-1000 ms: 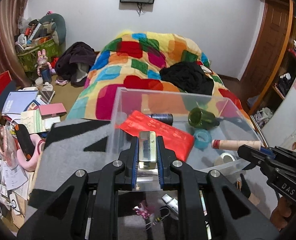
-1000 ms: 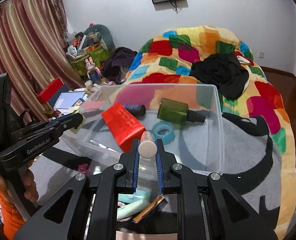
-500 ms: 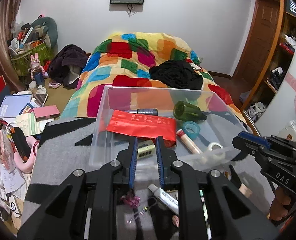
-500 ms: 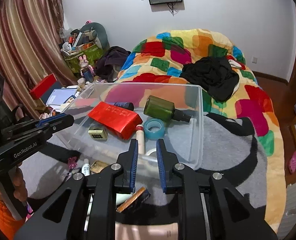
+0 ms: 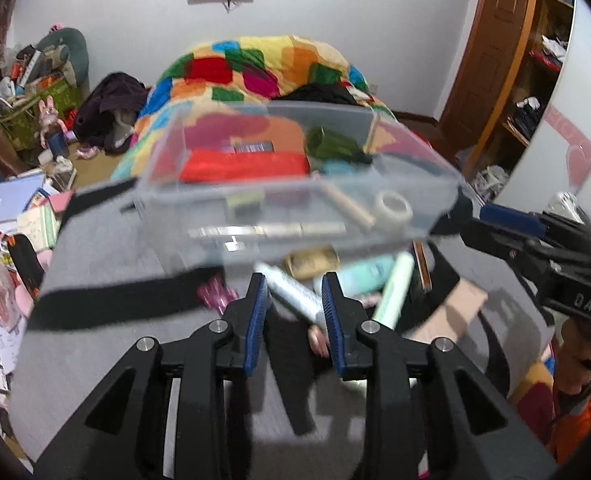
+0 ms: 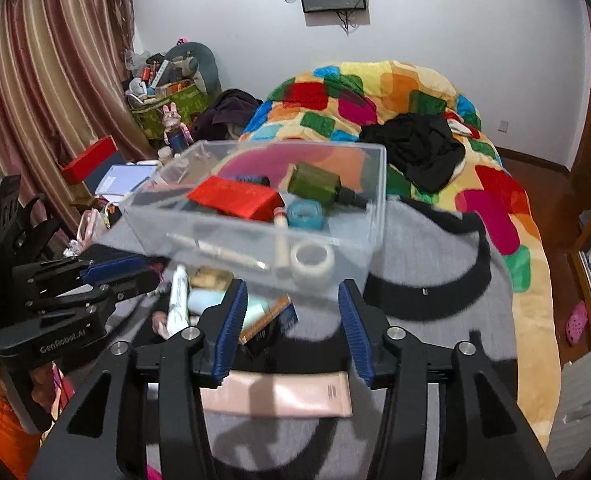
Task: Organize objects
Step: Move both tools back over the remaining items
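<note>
A clear plastic bin [image 5: 157, 184] stands on the grey and black blanket [image 5: 115, 264]. It holds a red packet [image 5: 243, 166], a green bottle [image 5: 331, 146], a beige tube [image 5: 347, 208], a white tape roll [image 5: 393, 208] and a small olive box [image 5: 245, 202]. My left gripper [image 5: 294, 284] hovers just in front of the bin, its jaws opening and empty, above a white tube [image 5: 283, 282] that lies on the blanket. My right gripper [image 6: 292, 292] is near the bin's [image 6: 377, 200] front wall, jaws opening wide with nothing gripped. A pink tube [image 6: 279, 396] lies under it.
Loose items lie in front of the bin: a mint tube [image 5: 395, 288], a pink hair clip [image 5: 215, 294] and a flat brown box [image 6: 269, 318]. A colourful quilt [image 6: 415, 92] with black clothes [image 6: 419, 148] lies beyond. Books and clutter [image 5: 15, 208] crowd the floor at the left.
Both grippers let go of their loads: the olive box and the beige tube now lie in the bin. Both have drawn back to the bin's near side and their jaws have opened.
</note>
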Demonstrator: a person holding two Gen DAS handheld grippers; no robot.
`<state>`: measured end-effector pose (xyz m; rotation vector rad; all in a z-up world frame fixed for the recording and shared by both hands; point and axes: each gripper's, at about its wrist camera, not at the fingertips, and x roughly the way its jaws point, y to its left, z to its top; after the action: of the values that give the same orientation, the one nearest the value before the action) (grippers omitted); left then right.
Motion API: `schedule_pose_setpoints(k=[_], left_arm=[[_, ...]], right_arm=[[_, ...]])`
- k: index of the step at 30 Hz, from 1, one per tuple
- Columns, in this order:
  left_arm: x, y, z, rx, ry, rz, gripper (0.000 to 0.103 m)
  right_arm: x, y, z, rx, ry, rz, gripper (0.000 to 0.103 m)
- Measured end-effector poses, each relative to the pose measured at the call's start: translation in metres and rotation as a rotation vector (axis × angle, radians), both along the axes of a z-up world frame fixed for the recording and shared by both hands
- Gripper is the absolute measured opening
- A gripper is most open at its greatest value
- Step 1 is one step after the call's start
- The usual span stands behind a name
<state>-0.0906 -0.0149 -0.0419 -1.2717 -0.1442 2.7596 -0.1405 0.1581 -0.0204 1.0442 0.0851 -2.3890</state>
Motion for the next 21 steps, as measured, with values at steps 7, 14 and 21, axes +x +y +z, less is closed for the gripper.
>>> schedule_pose_setpoints(k=[7,14,21], left_arm=[[0.016,0.000,-0.022,0.051,-0.033,-0.003,0.039],[0.017,0.002,-0.031,0.081,-0.022,0.004,0.038],[0.019,0.003,-0.031,0.110,-0.008,-0.002,0.017]], right_arm=[[0.001,-0.003,-0.024,-0.010,-0.089,0.012,0.046],[0.002,-0.028,-0.044,0.005,-0.135,0.049,0.046],[0.001,-0.021,-0.047,-0.002,-0.126,0.028,0.026]])
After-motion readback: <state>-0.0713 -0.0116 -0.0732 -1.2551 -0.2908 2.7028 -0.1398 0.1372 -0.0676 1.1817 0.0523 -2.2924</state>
